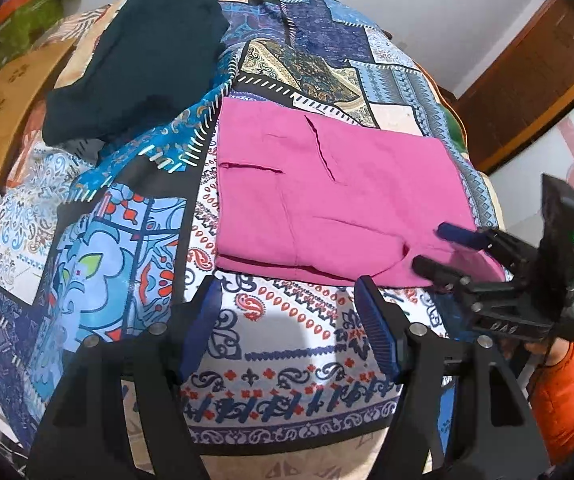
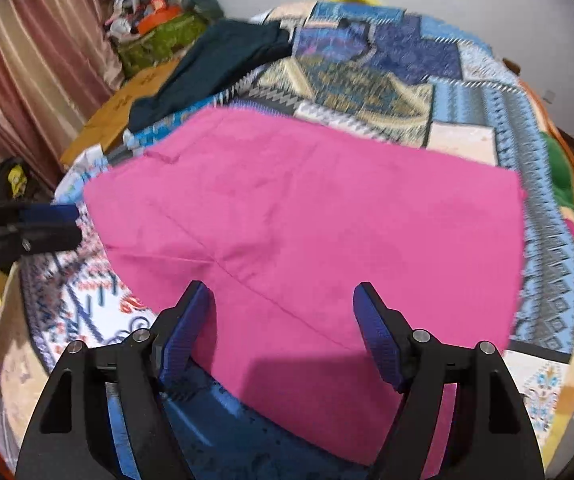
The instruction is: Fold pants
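Both claws, left and right, gaped wide and empty beside the folded pink pants on the bed.

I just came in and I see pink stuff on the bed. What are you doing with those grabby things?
A person is folding pink pants on a patterned bedspread, with a gripper in each hand. The pants already lie folded flat. The left gripper is open over the bedspread, just short of the pants. The right gripper is open above their near edge. Neither holds anything. A dark garment lies farther back.
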{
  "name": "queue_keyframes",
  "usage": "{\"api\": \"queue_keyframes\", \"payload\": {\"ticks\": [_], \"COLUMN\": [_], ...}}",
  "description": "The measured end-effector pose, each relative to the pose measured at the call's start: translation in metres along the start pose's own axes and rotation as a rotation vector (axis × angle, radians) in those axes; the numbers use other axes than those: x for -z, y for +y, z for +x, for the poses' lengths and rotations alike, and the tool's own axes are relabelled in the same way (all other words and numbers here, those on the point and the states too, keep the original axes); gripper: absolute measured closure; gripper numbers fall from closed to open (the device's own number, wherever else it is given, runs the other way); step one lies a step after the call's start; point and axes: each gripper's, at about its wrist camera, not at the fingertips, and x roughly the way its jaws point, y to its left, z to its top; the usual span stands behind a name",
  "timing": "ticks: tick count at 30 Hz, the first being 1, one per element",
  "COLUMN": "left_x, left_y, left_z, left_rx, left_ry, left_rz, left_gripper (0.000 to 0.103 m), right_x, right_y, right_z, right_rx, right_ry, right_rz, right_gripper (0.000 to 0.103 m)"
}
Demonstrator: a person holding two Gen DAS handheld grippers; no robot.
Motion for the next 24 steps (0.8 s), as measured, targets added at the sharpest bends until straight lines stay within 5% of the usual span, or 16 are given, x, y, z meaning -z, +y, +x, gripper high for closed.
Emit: {"api": "queue_keyframes", "payload": {"ticks": [10,17,19,21,24], "left_x": [-0.015,-0.035,-0.039,-0.038,-0.037], "left_y": [0.016,0.012,0.005,0.001,0.004], "left_z": [0.023,0.038,0.040,0.040,0.038], "left_rx": [0.233,0.201,0.124,0.042,0.019], "left_ry": [0.042,0.051,0.036,0.017,-0.005], "left_rz": [-0.189,-0.241,-0.206,-0.196,-0.195], "left_gripper": [0.022,0.023,0.045,0.058,0.071], "right_x": [0.003,0.005,0.006,0.007,0.007], "right_y": [-0.004,-0.006,-0.006,-0.006,-0.005], "right_z": [0.004,0.003,0.003,0.002,0.001], "right_rx": [-0.042,-0.048,-0.048,-0.048,-0.045], "right_ry": [0.019,0.006,0.003,0.000,-0.005], "right_rz": [0.022,0.035,0.039,0.045,0.052], "right_gripper": [0.030,0.030,0.030,0.030,0.030]}}
